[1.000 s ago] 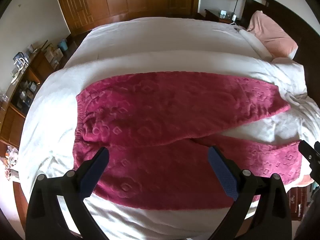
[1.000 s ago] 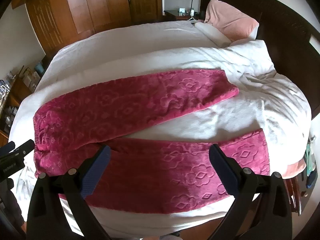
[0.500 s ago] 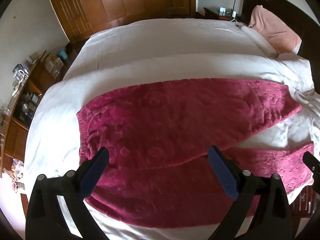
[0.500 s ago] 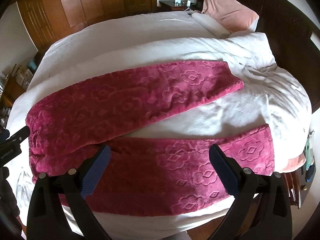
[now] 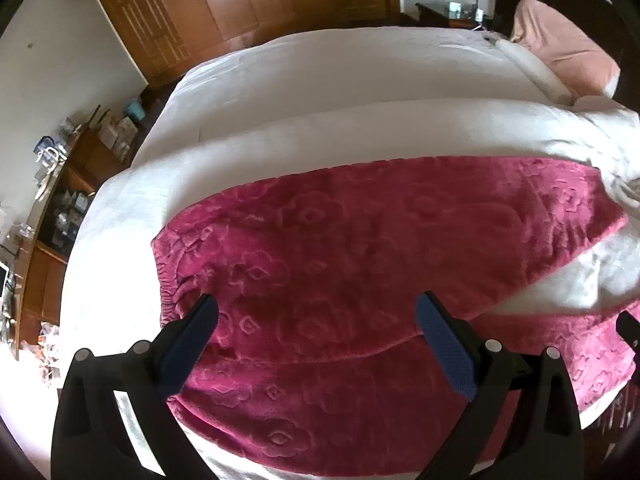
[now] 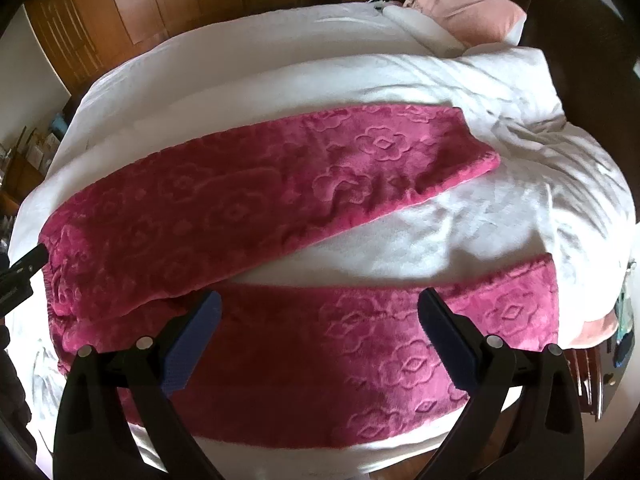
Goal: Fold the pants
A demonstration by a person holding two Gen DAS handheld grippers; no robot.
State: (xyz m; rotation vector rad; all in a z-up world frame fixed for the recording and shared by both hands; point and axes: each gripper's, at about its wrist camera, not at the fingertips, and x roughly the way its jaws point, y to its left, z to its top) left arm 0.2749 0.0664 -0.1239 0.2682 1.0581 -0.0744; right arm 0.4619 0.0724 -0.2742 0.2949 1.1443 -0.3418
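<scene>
Magenta fleece pants (image 5: 360,264) with an embossed flower pattern lie spread flat on a white bed, waistband at the left, legs running right in a V. The far leg (image 6: 320,168) angles up and away; the near leg (image 6: 380,344) runs along the bed's front edge. My left gripper (image 5: 316,320) hovers open over the waist and seat area, nothing between its blue pads. Above the near leg, my right gripper (image 6: 320,316) is open and holds nothing. Part of the left gripper (image 6: 20,276) shows at the left edge of the right wrist view.
A white duvet (image 6: 500,128) covers the bed, rumpled at the right. A pink pillow (image 5: 560,48) leans on the dark headboard. Wooden wardrobes (image 5: 200,12) stand behind. Cluttered shelves (image 5: 52,200) line the left wall. A nightstand with a lamp (image 5: 460,8) is at the back.
Both grippers have moved forward and lower toward the pants, which now fill more of each view. The pants lie as before. Both grippers stay open.
</scene>
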